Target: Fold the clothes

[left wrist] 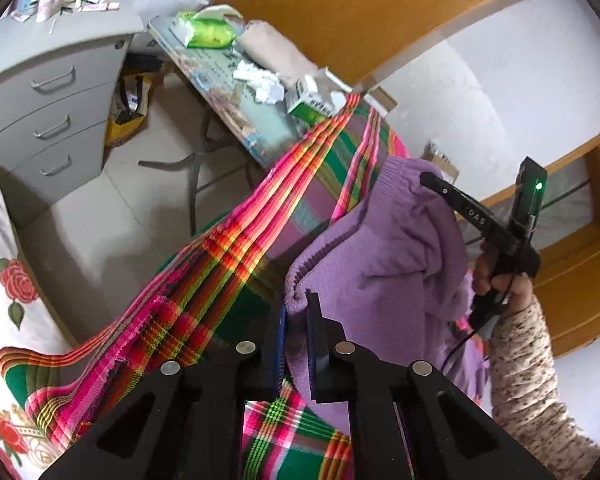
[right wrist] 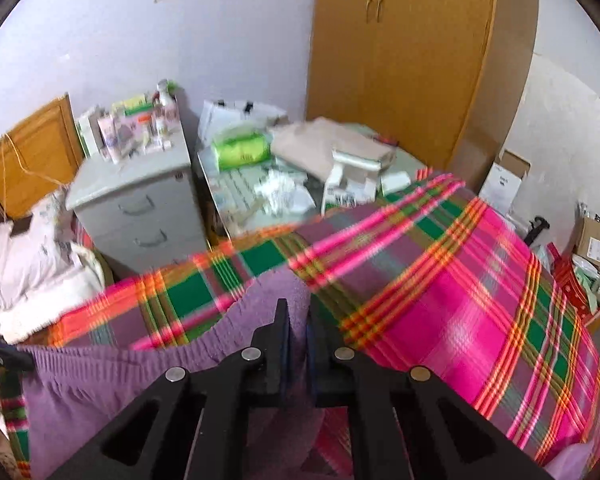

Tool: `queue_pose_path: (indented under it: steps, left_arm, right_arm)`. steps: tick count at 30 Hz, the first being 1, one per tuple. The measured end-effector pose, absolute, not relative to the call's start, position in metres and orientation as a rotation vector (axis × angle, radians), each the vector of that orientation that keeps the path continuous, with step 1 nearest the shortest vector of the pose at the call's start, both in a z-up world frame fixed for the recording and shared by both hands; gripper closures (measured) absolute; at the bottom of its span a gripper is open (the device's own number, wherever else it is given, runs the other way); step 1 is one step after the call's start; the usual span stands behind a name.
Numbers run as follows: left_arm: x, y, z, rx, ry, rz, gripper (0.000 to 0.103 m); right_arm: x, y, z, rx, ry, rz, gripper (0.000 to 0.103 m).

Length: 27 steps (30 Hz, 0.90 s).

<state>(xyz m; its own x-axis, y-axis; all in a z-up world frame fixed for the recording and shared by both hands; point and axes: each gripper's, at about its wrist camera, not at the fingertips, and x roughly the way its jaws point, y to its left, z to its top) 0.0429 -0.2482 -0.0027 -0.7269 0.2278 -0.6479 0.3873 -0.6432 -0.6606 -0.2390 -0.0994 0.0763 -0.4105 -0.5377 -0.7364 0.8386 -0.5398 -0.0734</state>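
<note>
A purple knitted garment with a ribbed hem (left wrist: pixel 384 256) hangs in the air above a bright pink, green and orange plaid blanket (right wrist: pixel 452 280), stretched between both grippers. The left gripper (left wrist: pixel 296 304) pinches the ribbed edge between its black fingers, the knit bunched in the narrow gap. The right gripper (right wrist: pixel 298 316) is likewise clamped on a fold of the same garment; in the left wrist view it grips the far corner, held by a hand (left wrist: pixel 496 276) in a speckled beige sleeve (left wrist: pixel 536 364). The hem runs taut from one gripper to the other. The plaid blanket lies bare ahead, its far edge meeting a cluttered folding table (right wrist: pixel 236 196) with a green tissue pack (right wrist: pixel 242 150). Beside that stand a grey drawer cabinet (right wrist: pixel 140 204) and a tall wooden wardrobe (right wrist: pixel 404 60).
</note>
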Motion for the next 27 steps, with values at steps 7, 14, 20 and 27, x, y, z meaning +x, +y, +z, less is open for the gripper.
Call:
queue_pose_path:
  steps: [7, 14, 20, 27]
  left_arm:
    - [0.065, -0.257, 0.009, 0.988, 1.286, -2.511, 0.094]
    - [0.071, -0.257, -0.002, 1.022, 1.281, -2.436, 0.094]
    - [0.071, -0.257, -0.008, 1.051, 1.276, -2.408, 0.094]
    - [0.071, -0.261, -0.014, 1.059, 1.319, -2.395, 0.094]
  right_arm:
    - [-0.245, -0.124, 0.087, 0.742, 0.538, -2.004, 0.096]
    - [-0.246, -0.163, 0.046, 0.787, 0.720, -1.974, 0.096]
    - [-0.245, -0.149, 0.052, 0.815, 0.700, -2.002, 0.082]
    - [-0.239, -0.051, 0.097, 0.853, 0.452, -2.148, 0.068]
